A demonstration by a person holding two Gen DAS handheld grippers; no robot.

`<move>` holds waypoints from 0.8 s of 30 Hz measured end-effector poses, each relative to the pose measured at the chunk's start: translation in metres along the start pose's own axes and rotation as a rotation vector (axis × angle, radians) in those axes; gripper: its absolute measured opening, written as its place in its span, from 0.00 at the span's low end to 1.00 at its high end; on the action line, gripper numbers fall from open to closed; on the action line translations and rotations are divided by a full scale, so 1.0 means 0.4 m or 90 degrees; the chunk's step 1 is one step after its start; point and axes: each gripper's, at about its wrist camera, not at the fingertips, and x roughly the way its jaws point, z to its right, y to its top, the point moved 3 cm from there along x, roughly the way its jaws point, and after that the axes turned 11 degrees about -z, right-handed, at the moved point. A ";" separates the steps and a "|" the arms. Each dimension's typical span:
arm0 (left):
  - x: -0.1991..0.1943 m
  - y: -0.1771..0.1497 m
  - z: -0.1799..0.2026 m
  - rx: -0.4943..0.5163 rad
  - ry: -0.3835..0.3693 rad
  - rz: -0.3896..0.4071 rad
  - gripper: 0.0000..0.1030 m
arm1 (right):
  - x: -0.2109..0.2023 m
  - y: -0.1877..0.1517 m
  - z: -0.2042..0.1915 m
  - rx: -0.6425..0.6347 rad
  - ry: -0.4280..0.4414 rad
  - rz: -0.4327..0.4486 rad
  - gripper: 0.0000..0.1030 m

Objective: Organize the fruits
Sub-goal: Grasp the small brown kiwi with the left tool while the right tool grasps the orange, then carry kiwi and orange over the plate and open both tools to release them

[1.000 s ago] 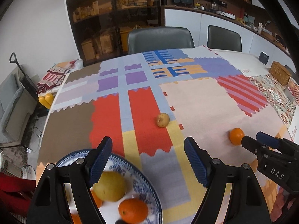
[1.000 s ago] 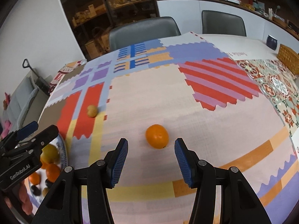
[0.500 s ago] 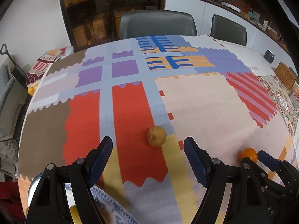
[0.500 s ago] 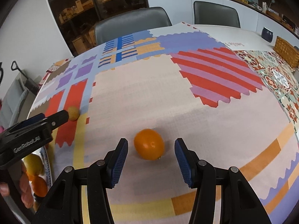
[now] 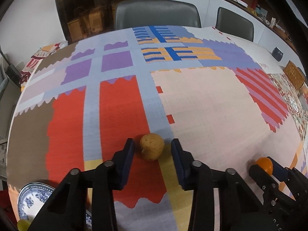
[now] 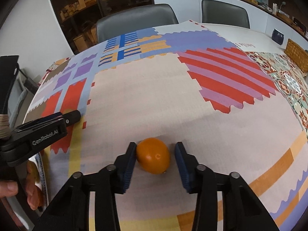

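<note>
My left gripper point(image 5: 152, 150) has just been closing around the tan fruit point(image 5: 152, 149) at lower centre, pads not yet touching. My right gripper point(image 6: 155, 156) has closed likewise; its left pad touches the orange point(image 6: 153, 155). Both look light, round, rollable: grip across the middle.
</note>
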 end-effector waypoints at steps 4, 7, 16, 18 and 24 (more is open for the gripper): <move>0.000 0.004 0.008 0.007 0.007 -0.001 0.25 | 0.000 0.003 0.002 -0.001 0.010 0.001 0.34; -0.001 0.004 0.014 0.015 0.013 -0.003 0.25 | 0.000 0.004 0.003 -0.003 0.014 0.000 0.34; -0.065 -0.019 0.028 0.025 0.007 0.023 0.25 | -0.033 0.000 -0.005 -0.017 0.054 0.016 0.34; -0.087 -0.030 0.031 0.025 0.002 0.029 0.25 | -0.050 -0.001 -0.008 -0.023 0.060 0.025 0.34; -0.146 -0.072 0.034 0.021 -0.006 0.054 0.25 | -0.101 -0.008 -0.018 -0.042 0.075 0.047 0.34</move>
